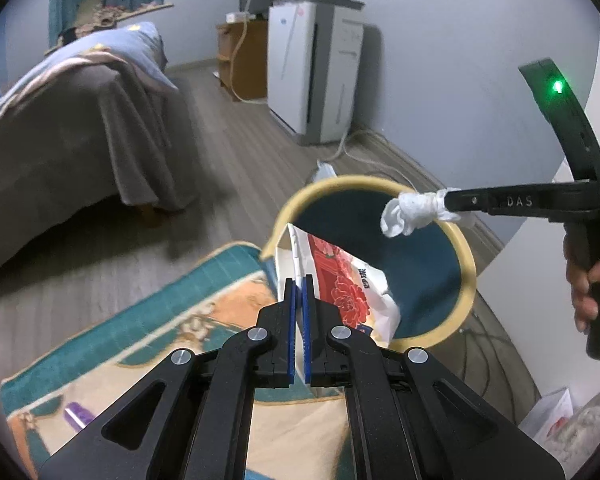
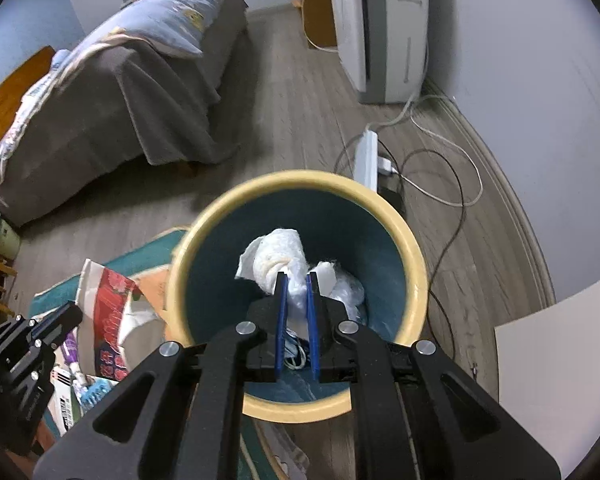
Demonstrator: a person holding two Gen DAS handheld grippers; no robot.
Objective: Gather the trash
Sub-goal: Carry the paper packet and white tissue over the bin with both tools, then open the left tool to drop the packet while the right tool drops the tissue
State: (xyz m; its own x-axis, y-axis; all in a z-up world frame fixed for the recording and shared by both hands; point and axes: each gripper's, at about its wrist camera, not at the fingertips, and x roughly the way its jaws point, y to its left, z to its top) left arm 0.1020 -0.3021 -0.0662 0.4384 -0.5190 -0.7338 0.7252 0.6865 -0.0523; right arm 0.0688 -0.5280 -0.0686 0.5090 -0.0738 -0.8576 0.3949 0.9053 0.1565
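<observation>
Holding a crumpled white tissue [image 2: 278, 262], soft and wadded, the right gripper [image 2: 296, 278] is clamped on it directly above the open mouth of the round bin [image 2: 216, 216], so the drop is straight down. Bin has a cream rim, dark teal inside, some trash at the bottom. Left gripper [image 1: 299, 280] pinches a thin crinkly red-and-white wrapper [image 1: 340, 276] just left of the bin, over the patterned rug [image 1: 172, 320].

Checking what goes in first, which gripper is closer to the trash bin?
Right. The right gripper holds a tissue directly over the bin; the left gripper holds a bag beside its rim.
</observation>
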